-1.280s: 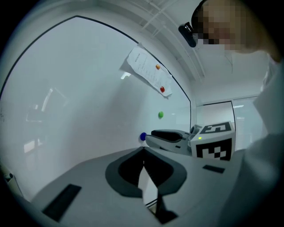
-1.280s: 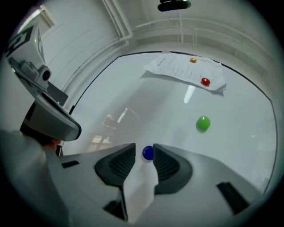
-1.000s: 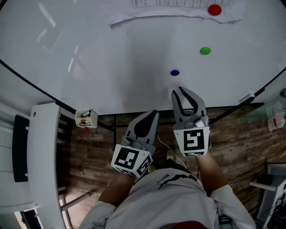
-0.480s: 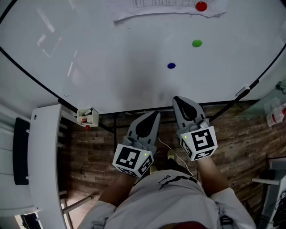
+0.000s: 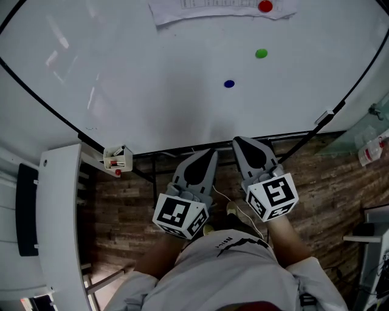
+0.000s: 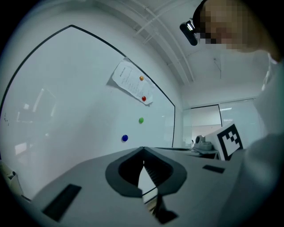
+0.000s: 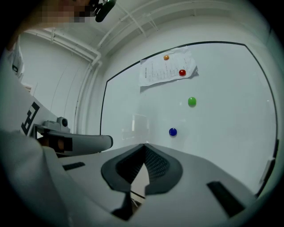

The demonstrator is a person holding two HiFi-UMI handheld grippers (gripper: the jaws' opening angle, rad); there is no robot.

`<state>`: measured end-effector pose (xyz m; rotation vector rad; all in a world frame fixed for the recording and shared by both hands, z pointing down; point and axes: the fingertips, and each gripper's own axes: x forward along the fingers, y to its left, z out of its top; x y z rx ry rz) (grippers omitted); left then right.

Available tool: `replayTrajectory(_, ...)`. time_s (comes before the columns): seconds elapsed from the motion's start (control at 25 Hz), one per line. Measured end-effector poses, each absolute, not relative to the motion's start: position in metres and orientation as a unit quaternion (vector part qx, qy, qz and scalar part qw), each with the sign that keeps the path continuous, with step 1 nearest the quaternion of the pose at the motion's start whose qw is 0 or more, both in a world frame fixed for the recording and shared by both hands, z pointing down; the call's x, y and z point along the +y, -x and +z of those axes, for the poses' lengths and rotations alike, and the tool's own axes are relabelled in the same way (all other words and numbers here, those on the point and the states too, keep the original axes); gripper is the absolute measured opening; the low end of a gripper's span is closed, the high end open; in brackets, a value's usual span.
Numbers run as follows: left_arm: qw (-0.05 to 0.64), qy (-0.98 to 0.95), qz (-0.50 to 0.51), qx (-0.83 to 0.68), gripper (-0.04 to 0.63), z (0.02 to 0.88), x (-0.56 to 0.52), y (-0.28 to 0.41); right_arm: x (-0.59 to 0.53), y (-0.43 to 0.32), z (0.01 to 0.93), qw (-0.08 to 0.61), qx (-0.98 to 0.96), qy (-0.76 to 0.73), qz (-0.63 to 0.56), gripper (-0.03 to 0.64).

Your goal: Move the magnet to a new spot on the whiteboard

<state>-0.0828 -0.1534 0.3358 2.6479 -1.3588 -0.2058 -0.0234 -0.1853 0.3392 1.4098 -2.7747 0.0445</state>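
A small blue magnet (image 5: pixel 228 84) sticks to the whiteboard (image 5: pixel 140 73), with a green magnet (image 5: pixel 261 53) up and to its right. A red magnet (image 5: pixel 265 6) pins a paper sheet (image 5: pixel 206 7) at the board's top. My right gripper (image 5: pixel 238 141) is shut with nothing in it and points at the board from short of its lower edge, below the blue magnet (image 7: pixel 172 131). Beside it my left gripper (image 5: pixel 209 152) is shut and empty too. In the left gripper view the blue magnet (image 6: pixel 124 138) sits just above my closed tips (image 6: pixel 143 148).
A small marker holder (image 5: pixel 117 159) hangs at the board's lower left edge. A white panel (image 5: pixel 58 225) stands at the left. A clip-like piece (image 5: pixel 324 116) sits on the board's right rim, and bottles (image 5: pixel 372 152) stand at the far right. An orange magnet (image 7: pixel 166 57) also holds the paper.
My right gripper's jaws went from open to shut with nothing between them, and it rolled and drew back from the board. The left gripper shifted slightly; the magnets stayed put.
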Motion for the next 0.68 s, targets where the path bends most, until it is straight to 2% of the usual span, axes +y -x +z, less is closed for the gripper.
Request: replayTrajectory(0.68,0.078,-0.885,-0.074,-0.454,0.012,0.333,-0.144,0.093,-0.176,0.034,0.336,0.007,-0.896,-0.444,0.024,0.014)
